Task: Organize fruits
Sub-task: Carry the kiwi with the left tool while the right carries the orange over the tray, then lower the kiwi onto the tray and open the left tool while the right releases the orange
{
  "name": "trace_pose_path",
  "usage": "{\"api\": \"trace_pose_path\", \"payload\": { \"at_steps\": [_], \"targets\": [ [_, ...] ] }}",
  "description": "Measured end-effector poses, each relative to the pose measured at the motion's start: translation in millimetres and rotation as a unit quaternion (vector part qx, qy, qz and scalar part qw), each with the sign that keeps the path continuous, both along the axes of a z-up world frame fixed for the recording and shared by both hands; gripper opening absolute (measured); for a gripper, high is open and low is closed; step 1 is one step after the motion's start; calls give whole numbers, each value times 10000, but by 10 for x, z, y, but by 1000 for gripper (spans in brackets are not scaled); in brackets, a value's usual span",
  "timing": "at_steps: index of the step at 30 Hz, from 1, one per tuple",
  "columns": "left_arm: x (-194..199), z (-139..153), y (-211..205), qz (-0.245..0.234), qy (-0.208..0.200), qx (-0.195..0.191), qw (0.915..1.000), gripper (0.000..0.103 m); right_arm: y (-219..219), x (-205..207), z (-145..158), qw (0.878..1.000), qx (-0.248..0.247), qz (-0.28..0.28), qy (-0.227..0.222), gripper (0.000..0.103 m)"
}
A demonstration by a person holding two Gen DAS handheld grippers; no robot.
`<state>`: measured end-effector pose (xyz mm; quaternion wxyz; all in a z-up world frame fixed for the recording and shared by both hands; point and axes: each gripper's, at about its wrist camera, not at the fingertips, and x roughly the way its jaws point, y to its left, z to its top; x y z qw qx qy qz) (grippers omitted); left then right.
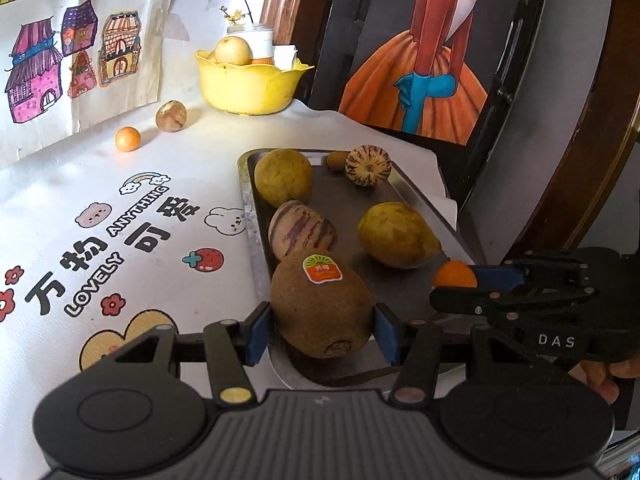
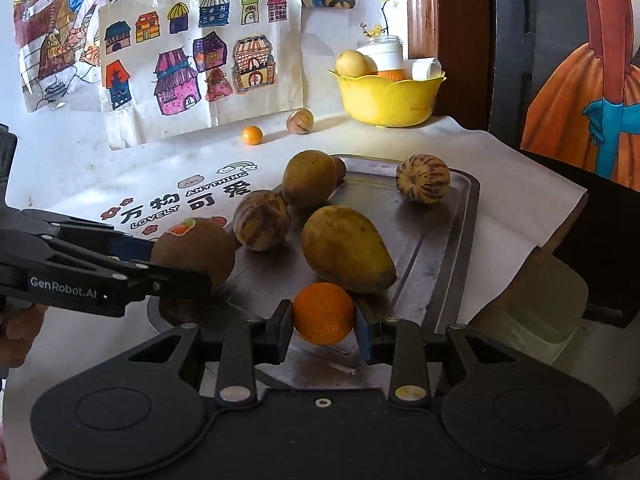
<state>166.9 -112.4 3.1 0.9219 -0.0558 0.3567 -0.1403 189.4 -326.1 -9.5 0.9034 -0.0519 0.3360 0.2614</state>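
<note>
My left gripper point(image 1: 322, 330) is shut on a brown kiwi point(image 1: 322, 306) with a sticker, just above the near end of the grey metal tray point(image 1: 420, 204). My right gripper point(image 2: 323, 322) is shut on a small orange point(image 2: 323, 312) over the tray's near edge point(image 2: 436, 264). The kiwi also shows in the right wrist view point(image 2: 194, 250), and the orange in the left wrist view point(image 1: 455, 275). On the tray lie a yellow mango point(image 2: 344, 250), a round yellow-green fruit point(image 2: 309, 178) and two striped melons point(image 2: 261, 220) point(image 2: 423, 178).
A yellow bowl point(image 2: 386, 98) with fruit and a white jar stands at the back. A small orange point(image 2: 252, 135) and a striped fruit point(image 2: 300, 121) lie loose on the white cloth near the drawings. A painting point(image 1: 416, 48) leans at the right.
</note>
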Motion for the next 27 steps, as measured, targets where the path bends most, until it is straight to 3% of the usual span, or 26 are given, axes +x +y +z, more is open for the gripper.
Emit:
{"api": "trace_pose_path", "payload": {
  "at_steps": [9,22,27],
  "targets": [
    [21,-18,-32,-14,-74,180,9998,58,48,-29,-80,9997,-136,-123,-158,35],
    [30,-16,-71,-132,-83,386,9991,59,-4,-58,-159,9995,77,-302,-105,35],
    [38,-16,-71,-145,-68,389,9991,59,-27,-87,-173,9992,125,-360,-131,41]
  ]
}}
